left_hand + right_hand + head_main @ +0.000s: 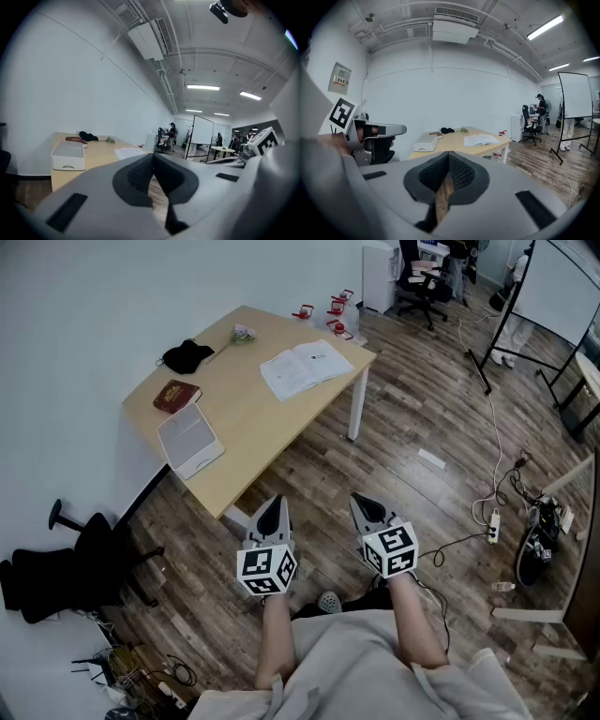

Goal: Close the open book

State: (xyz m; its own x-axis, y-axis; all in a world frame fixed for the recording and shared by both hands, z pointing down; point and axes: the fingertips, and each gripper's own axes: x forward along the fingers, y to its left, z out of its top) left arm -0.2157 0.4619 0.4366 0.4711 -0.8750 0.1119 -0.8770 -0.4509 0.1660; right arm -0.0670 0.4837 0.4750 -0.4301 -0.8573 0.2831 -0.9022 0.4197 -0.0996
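An open white book [306, 366] lies flat on the far right part of a light wooden table [253, 418]; it also shows in the left gripper view as pale pages [129, 152] and in the right gripper view as an open book [482, 139]. My left gripper [272, 507] and right gripper [366, 506] are held side by side over the wooden floor, well short of the table's near corner. Both are shut with nothing between their jaws. In their own views the left gripper [153, 157] and right gripper [449, 154] point toward the table.
On the table also lie a white box [190, 440], a dark red closed book [176, 395], a black bundle [187, 356] and a small plant sprig [244, 333]. A black chair [70, 563] stands at the left. Cables and a power strip [493, 525] lie on the floor at right.
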